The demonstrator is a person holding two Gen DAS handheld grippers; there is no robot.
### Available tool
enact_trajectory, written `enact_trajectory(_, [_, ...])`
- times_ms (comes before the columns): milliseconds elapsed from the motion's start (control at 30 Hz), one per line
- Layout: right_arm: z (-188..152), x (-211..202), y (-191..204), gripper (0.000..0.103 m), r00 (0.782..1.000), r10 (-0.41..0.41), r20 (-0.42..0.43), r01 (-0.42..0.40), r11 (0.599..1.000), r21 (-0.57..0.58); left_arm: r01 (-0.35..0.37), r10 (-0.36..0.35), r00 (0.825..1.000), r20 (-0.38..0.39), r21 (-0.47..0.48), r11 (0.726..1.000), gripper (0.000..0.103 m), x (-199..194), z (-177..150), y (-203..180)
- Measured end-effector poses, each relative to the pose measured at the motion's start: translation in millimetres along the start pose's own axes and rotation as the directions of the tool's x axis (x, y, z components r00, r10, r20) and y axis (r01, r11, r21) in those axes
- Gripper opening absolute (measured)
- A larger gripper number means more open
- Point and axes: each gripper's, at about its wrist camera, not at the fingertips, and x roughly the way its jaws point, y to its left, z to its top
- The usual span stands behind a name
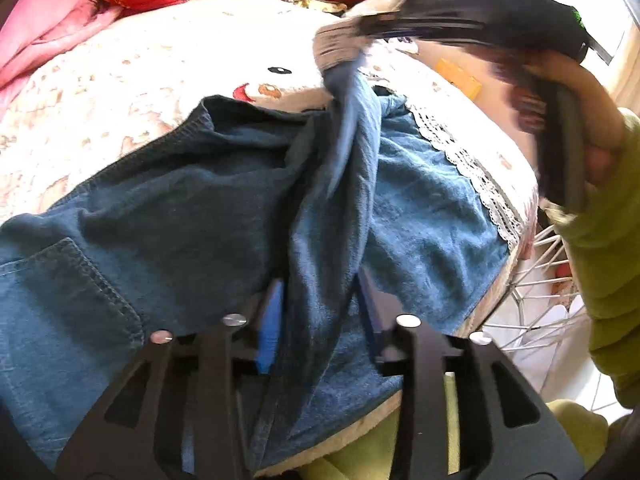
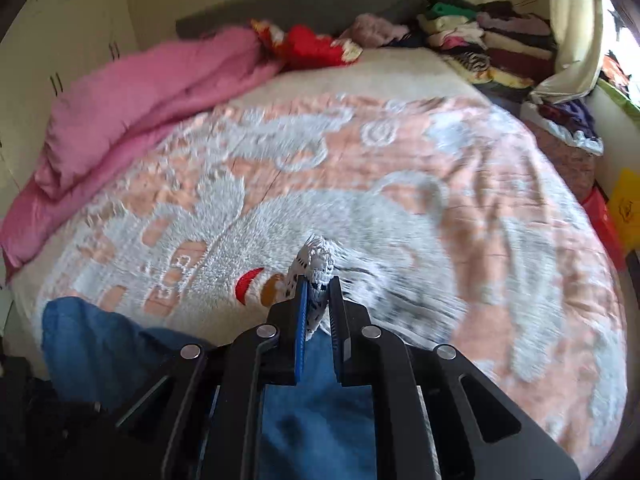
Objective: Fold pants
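- Clamping hard, the right gripper (image 2: 318, 296) has its jaws shut on the white lace-trimmed hem (image 2: 316, 268) of the blue denim pants (image 1: 180, 208), holding that end up above the peach-and-white patterned bedspread (image 2: 440, 200).
- The left gripper (image 1: 320, 312) sits low at the near edge of that bedspread with its jaws part-way apart; a ridge of denim runs between them, and whether the blue pads (image 1: 270, 320) press on it I can't tell.
- The pants lie rumpled across the near side of the bedspread, back pocket (image 1: 68, 280) up, one leg stretched taut toward the raised hem.
- My read: early in the fold. Nothing lies doubled flat yet; the lifted leg must be carried over and laid, then smoothed and halved again.
- Far across the bedspread lie a pink quilt (image 2: 140, 96) and stacked folded clothes (image 2: 492, 40).
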Motion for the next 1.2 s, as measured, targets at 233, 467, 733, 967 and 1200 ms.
enact_trajectory(233, [-33.9,-69.3,-29.5,0.01,0.998,0.012,0.061,-0.018,0.995,0.099,-0.071,0.07,0.997,0.023,0.063,0.996,0.0,-8.7,2.4,-2.5])
enact_trajectory(467, [-96.9,-115.4,-59.5,0.01,0.998,0.044,0.034,-0.051,0.97,0.238,-0.091,0.084,0.995,0.055,0.144,0.985,0.0,-33.1,-5.7,-14.4])
enact_trajectory(733, [-169.5,-101.7,-74.0,0.01,0.993,0.062,-0.103,-0.024,0.94,0.341,-0.087,0.089,0.996,-0.002,0.194,0.977,0.0,-27.4,-17.5,-23.4])
enact_trajectory(967, [-191.4,-103.3,-83.2,0.01,0.991,0.061,-0.122,-0.011,0.927,0.375,-0.091,0.105,0.993,-0.045,0.233,0.968,0.002,-16.1,-23.9,-32.4])
enact_trajectory(1200, [-204.4,-106.9,-96.5,0.01,0.99,0.045,-0.134,0.012,0.917,0.399,-0.089,0.114,0.991,-0.075,0.279,0.956,0.006,-7.2,-27.9,-41.6])
